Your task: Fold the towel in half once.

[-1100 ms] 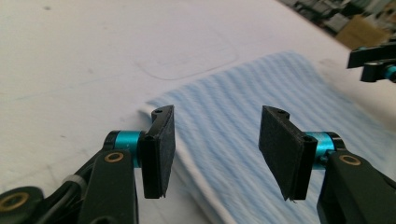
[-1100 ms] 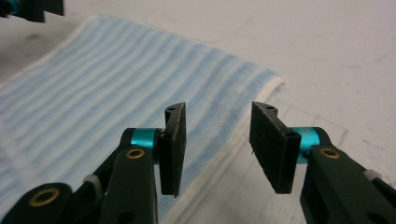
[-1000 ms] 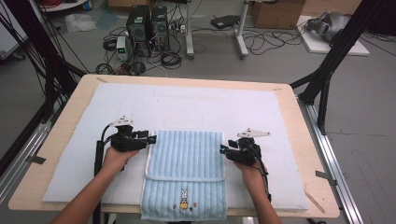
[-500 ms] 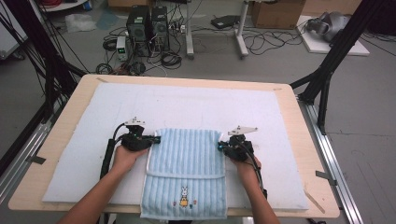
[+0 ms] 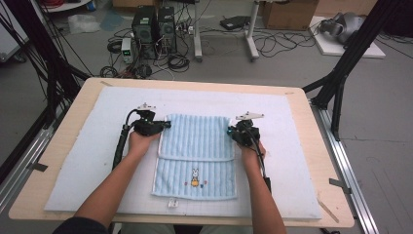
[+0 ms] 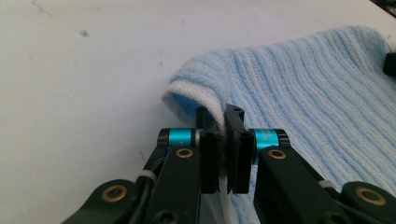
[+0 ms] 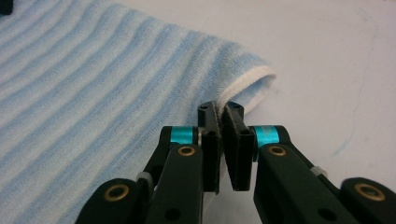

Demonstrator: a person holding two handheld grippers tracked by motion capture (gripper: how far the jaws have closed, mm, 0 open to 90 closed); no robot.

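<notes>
Pinching one towel (image 5: 197, 146) between two grippers.

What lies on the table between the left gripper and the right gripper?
In the high view, the light blue towel spans that stretch; the left gripper and the right gripper each pinch one side edge of it.

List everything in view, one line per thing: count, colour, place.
towel: one, light blue, ribbed, rabbit picture near its front edge; on the mat, partly folded.
mat: one, white, covering most of the table.
table: one, pale wood, centre.
computer towers: two, black, on the floor beyond the table.
cardboard box: one, brown, on the floor at the back.
cables: many, black, across the floor.
left gripper: one, black with teal bands, shut on the towel's left edge.
right gripper: one, black with teal bands, shut on the towel's right edge.
forearms: two, from the bottom edge.
</notes>
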